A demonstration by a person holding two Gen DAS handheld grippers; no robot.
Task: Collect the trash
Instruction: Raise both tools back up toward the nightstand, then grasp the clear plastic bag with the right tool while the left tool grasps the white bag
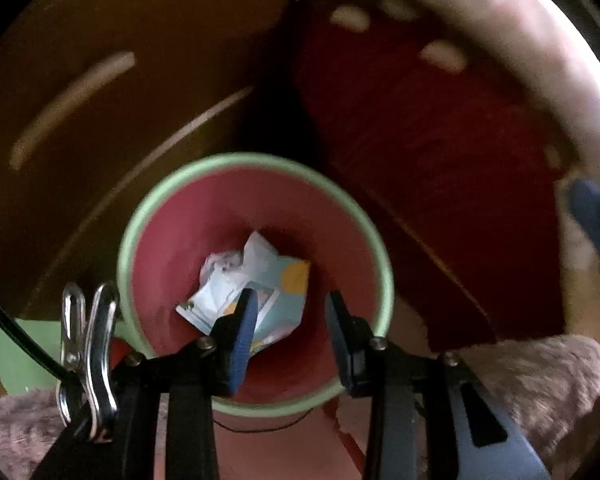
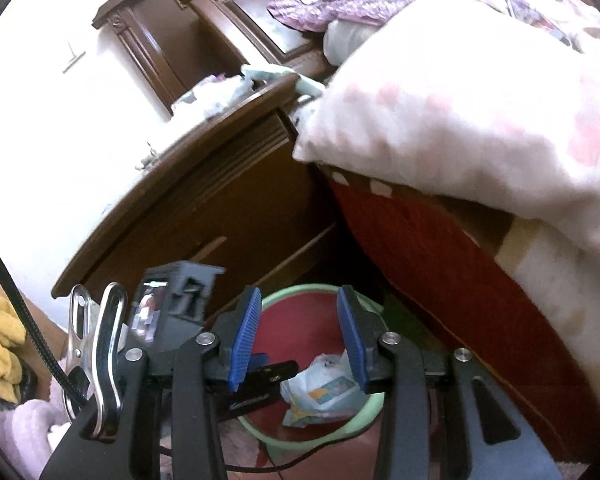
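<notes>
Only the right wrist view shows the bedding (image 2: 460,120); both hand-held grippers (image 1: 292,312) (image 2: 300,320) hang released above the bin (image 1: 140,216).

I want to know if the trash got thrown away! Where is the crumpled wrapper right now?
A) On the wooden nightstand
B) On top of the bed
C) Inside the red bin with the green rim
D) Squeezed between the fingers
C: the crumpled wrapper lies at the bottom of the red bin, and the left gripper above it has nothing between its fingers.
</notes>
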